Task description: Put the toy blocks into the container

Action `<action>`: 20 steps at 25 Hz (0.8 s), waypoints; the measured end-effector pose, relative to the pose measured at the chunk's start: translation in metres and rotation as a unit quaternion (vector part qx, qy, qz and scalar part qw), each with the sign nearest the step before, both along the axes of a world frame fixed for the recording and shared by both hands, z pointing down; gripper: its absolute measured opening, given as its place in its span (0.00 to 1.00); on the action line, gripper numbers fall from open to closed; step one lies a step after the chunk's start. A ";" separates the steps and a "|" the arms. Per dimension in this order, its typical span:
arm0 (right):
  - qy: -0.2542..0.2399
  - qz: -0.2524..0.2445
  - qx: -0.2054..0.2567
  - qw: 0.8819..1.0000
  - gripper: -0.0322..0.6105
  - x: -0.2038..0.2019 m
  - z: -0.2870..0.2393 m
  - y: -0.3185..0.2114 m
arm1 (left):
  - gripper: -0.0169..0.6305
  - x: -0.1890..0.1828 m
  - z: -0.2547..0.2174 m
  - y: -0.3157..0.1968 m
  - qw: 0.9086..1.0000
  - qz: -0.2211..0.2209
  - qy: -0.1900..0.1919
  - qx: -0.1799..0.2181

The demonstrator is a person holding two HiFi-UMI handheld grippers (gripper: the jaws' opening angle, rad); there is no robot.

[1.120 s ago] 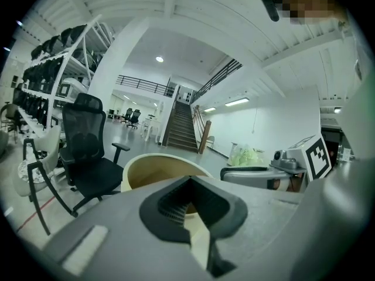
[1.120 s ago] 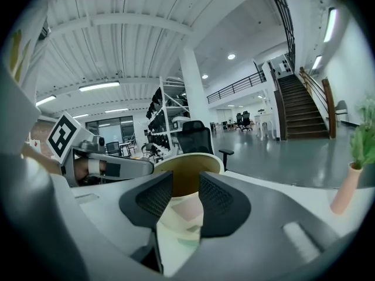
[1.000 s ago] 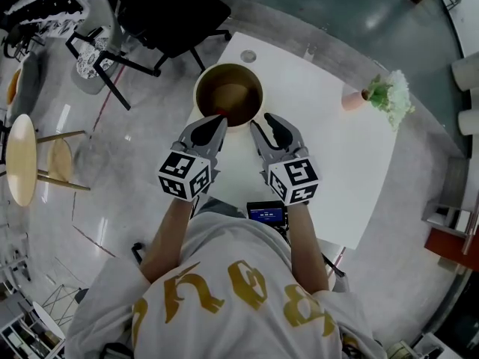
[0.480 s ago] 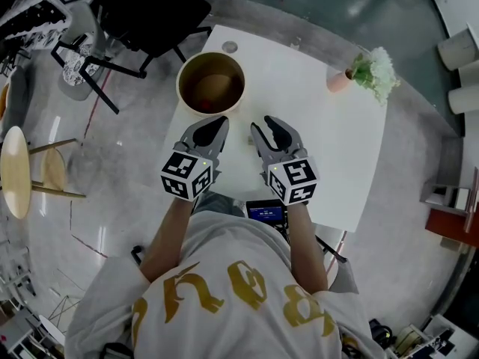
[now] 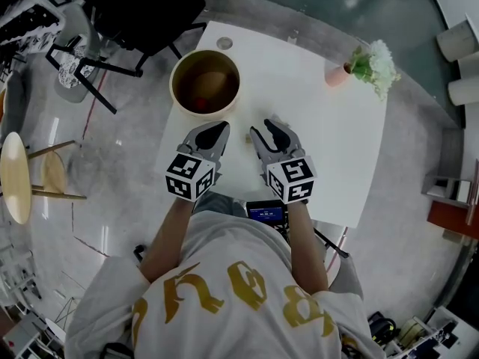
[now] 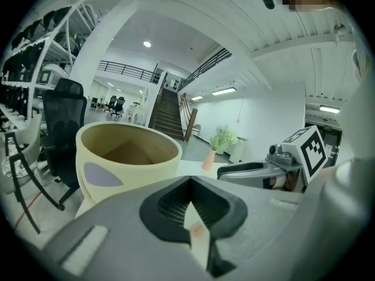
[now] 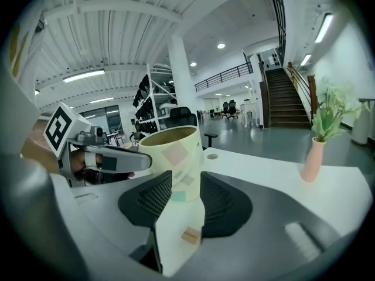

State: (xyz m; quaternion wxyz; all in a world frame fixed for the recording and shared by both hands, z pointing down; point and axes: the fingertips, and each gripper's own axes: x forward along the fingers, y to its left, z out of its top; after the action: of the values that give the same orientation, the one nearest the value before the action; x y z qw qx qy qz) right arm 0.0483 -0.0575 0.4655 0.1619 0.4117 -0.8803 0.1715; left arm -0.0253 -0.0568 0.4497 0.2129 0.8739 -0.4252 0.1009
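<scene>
The cream container (image 5: 177, 72) stands at the table's far left; a red block (image 5: 200, 105) lies inside it. A small tan block (image 5: 249, 137) rests on the white table (image 5: 329, 140) between my two grippers. My left gripper (image 5: 215, 132) sits just short of the container (image 6: 126, 163), its tips (image 6: 188, 180) together and nothing held. My right gripper (image 5: 268, 129) is open; its jaws have just been opening. In the right gripper view the tan block (image 7: 190, 235) lies on the table low between its jaws (image 7: 179, 186), untouched, with the container (image 7: 173, 151) beyond.
A pink vase with a green plant (image 5: 367, 64) stands at the table's far right corner. A small round disc (image 5: 224, 43) lies behind the container. A phone-like device (image 5: 266, 214) sits at the near edge. A black chair (image 5: 142, 13) and a wooden stool (image 5: 19, 178) stand left of the table.
Both grippers have drawn back from the container's rim toward the person and sunk lower. The red block seen at the left tip earlier now lies inside the container.
</scene>
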 end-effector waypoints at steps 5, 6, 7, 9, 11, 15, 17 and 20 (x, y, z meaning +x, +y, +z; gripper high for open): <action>0.018 -0.012 -0.031 0.999 0.31 0.000 0.023 0.000 | 0.03 0.007 0.020 -0.002 1.000 0.018 -0.013 -0.020; 0.023 -0.016 -0.039 0.999 0.32 0.000 0.030 0.002 | 0.03 0.008 0.025 -0.001 0.999 0.022 -0.016 -0.024; 0.029 -0.020 -0.046 0.998 0.32 0.000 0.035 0.003 | 0.03 0.010 0.030 0.000 0.999 0.026 -0.019 -0.029; 0.039 -0.027 -0.059 0.997 0.33 0.001 0.047 0.006 | 0.03 0.012 0.040 0.001 0.998 0.031 -0.023 -0.040; 0.051 -0.033 -0.069 0.996 0.34 0.001 0.056 0.006 | 0.03 0.012 0.050 0.001 0.998 0.034 -0.025 -0.049; 0.075 -0.051 -0.086 0.992 0.35 -0.001 0.075 0.009 | 0.03 0.013 0.065 -0.001 0.997 0.039 -0.029 -0.065; 0.089 -0.064 -0.097 0.989 0.37 -0.002 0.086 0.011 | 0.03 0.014 0.070 -0.002 0.996 0.043 -0.031 -0.071; 0.106 -0.076 -0.110 0.985 0.37 -0.004 0.099 0.014 | 0.03 0.015 0.079 -0.003 0.995 0.049 -0.035 -0.081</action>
State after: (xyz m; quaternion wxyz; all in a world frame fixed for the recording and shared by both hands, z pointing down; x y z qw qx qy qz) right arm 0.0440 -0.0432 0.5642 0.3108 0.3387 -0.8629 0.2098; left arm -0.0100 -0.0594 0.5284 0.2627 0.8697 -0.3793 0.1755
